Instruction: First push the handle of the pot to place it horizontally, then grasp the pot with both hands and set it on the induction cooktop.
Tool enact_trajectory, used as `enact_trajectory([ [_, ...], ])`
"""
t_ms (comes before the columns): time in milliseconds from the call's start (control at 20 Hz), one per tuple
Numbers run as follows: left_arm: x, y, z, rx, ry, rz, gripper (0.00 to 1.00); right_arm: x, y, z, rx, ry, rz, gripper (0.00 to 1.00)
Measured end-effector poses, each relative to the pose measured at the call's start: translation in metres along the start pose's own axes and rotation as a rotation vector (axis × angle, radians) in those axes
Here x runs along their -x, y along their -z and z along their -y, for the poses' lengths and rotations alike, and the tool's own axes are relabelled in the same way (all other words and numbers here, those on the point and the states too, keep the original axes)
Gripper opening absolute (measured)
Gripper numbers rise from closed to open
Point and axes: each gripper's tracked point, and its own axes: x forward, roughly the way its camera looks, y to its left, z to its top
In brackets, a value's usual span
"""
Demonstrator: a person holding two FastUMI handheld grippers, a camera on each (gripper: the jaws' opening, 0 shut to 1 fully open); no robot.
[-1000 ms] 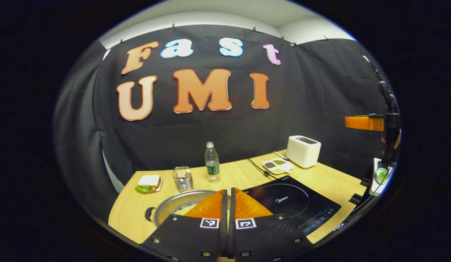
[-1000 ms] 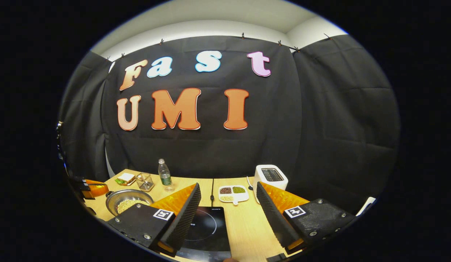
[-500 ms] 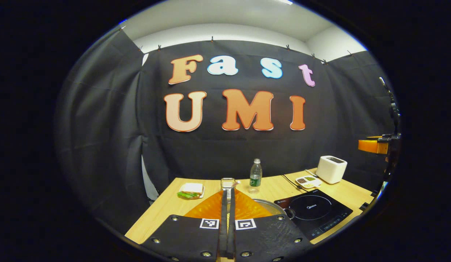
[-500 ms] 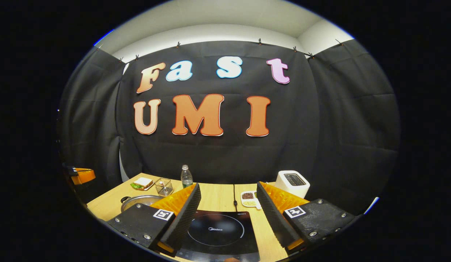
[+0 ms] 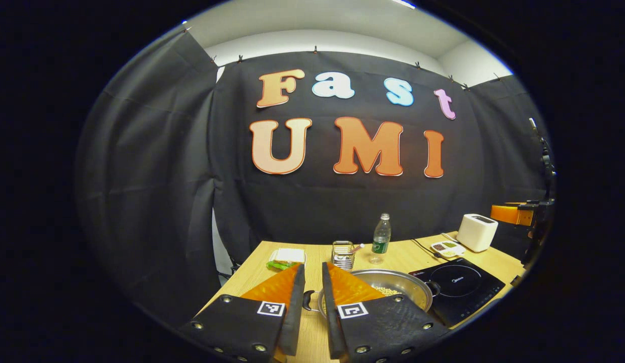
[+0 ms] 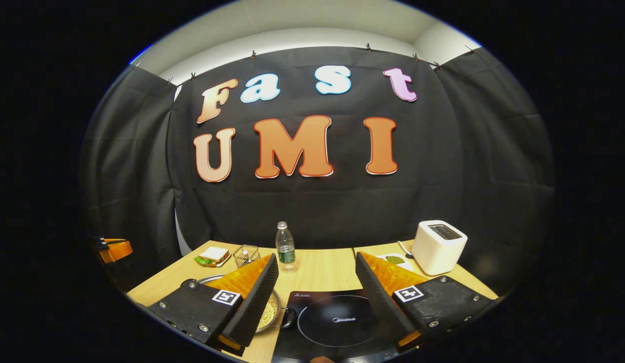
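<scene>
One pot [image 5: 393, 285] of perhaps beans, one cooktop [image 6: 337, 322] beside it, left gripper [image 5: 312, 282] barely parted, right gripper [image 6: 316, 275] spread wide.

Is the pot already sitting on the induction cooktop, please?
No, in the left gripper view the pot rests on the wooden table beside the induction cooktop, not on it.

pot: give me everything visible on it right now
The pot is a shallow, round, silvery metal pan with no lid, holding pale yellowish grains. It sits upright on the wooden table, just left of the black induction cooktop, not on it. Two small dark loop handles show, one toward the cooktop and one on the far side, by the left gripper, whose slightly parted fingers hide part of the rim. Nothing grips it.
</scene>
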Motion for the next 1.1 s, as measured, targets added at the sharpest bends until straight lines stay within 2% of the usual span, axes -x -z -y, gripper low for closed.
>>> enact_trajectory([
  [50,-0.007,0.011,-0.001,0.009,0.01,-0.017,0.28,-0.008,0.012,-0.006,-0.007,-0.004,-0.027,0.95],
  [200,-0.031,0.042,-0.003,0.064,0.056,-0.074,0.71,-0.025,0.053,-0.021,-0.02,0.003,-0.108,0.95],
  [250,-0.038,0.056,-0.004,0.083,0.067,-0.098,0.75,-0.03,0.066,-0.027,-0.023,-0.001,-0.133,0.96],
  [450,-0.062,0.093,-0.005,0.086,0.102,-0.163,0.75,-0.044,0.117,-0.034,0.023,0.021,-0.241,0.96],
  [600,-0.08,0.127,-0.002,0.055,0.139,-0.227,0.75,-0.058,0.146,-0.052,0.034,0.009,-0.313,0.96],
  [750,-0.095,0.158,0.004,0.069,0.184,-0.309,0.75,-0.066,0.175,-0.063,0.057,0.0,-0.388,0.96],
  [1100,-0.122,0.194,0.007,0.043,0.201,-0.411,0.75,-0.074,0.212,-0.066,0.081,0.008,-0.483,0.96],
])
